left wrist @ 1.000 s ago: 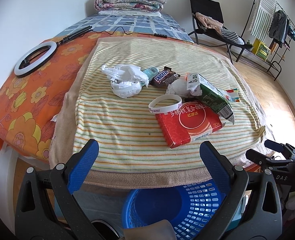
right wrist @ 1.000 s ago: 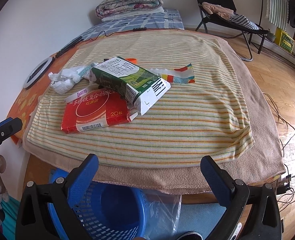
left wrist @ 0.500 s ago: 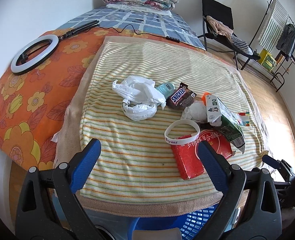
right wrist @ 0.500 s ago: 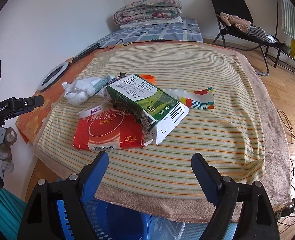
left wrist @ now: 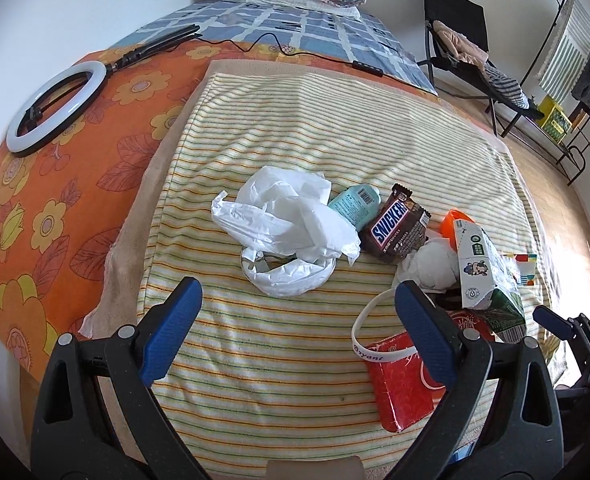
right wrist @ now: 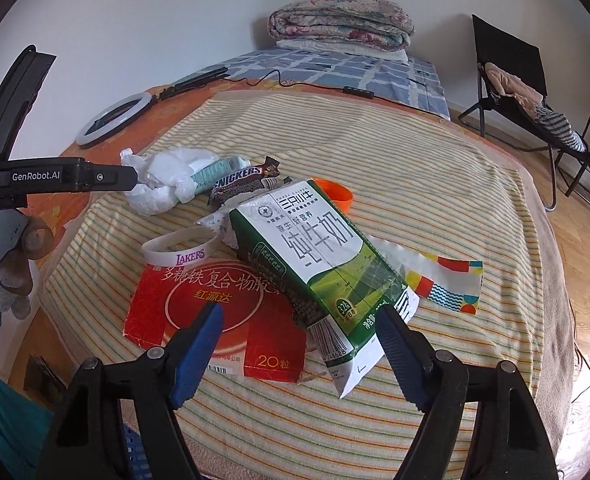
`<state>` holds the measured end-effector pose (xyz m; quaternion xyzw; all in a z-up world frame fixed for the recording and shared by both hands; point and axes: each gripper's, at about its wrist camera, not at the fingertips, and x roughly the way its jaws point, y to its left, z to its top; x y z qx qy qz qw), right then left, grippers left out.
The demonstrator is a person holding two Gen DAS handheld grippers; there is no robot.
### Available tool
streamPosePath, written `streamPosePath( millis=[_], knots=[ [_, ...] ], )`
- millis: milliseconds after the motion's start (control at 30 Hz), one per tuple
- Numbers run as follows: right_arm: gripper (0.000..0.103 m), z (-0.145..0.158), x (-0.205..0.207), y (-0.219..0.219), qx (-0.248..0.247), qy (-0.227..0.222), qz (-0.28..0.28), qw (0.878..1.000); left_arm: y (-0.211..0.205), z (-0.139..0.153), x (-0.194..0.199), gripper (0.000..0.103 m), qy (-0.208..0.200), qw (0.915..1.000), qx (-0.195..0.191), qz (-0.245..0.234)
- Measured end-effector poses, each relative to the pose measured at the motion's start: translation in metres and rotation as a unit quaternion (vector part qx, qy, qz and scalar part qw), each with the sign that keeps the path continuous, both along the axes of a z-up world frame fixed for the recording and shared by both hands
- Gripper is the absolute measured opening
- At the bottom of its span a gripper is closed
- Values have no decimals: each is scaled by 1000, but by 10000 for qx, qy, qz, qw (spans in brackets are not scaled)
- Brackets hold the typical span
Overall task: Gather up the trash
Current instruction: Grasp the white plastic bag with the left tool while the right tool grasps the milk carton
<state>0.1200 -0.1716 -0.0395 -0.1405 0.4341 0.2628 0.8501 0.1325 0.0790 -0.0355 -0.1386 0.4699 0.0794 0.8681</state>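
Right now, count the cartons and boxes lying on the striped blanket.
2. The green milk carton lies tilted across the red box, which lies flat by the near edge. Anything under the white plastic bag would be hidden.

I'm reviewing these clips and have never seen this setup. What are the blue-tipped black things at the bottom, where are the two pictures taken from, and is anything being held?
No robot: a person holds a clamp-like tool in each hand, with a camera looking along its fingers. One picture is from the left tool, the other from the right tool. Both are open and empty. On the striped blanket lie trash items: a white plastic bag, a Snickers wrapper, a green milk carton, a red box and a white wristband.
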Motion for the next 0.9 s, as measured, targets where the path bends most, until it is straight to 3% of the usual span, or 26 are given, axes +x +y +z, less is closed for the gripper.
streamPosePath(
  millis=[367, 400, 467, 600, 767, 900],
  knots=[
    [80, -12, 17, 26, -301, -99, 133, 9994, 16, -24, 36, 98, 211, 9992, -110, 329],
    [80, -13, 18, 27, -343, -134, 146, 9992, 17, -26, 38, 96, 231, 9991, -109, 341],
    [80, -15, 20, 30, -445, -202, 138, 9987, 18, -31, 42, 82, 321, 9989, -151, 319],
    [79, -19, 30, 28, -552, -210, 74, 9982, 16, -35, 44, 70, 346, 9987, -281, 239],
    [70, -15, 39, 20, -409, -128, -13, 9991, 15, -33, 44, 66, 283, 9990, -280, 181],
    [63, -6, 50, 5, -8, 95, -183, 9998, 21, -31, 42, 63, 246, 9989, -332, 213]
  ],
)
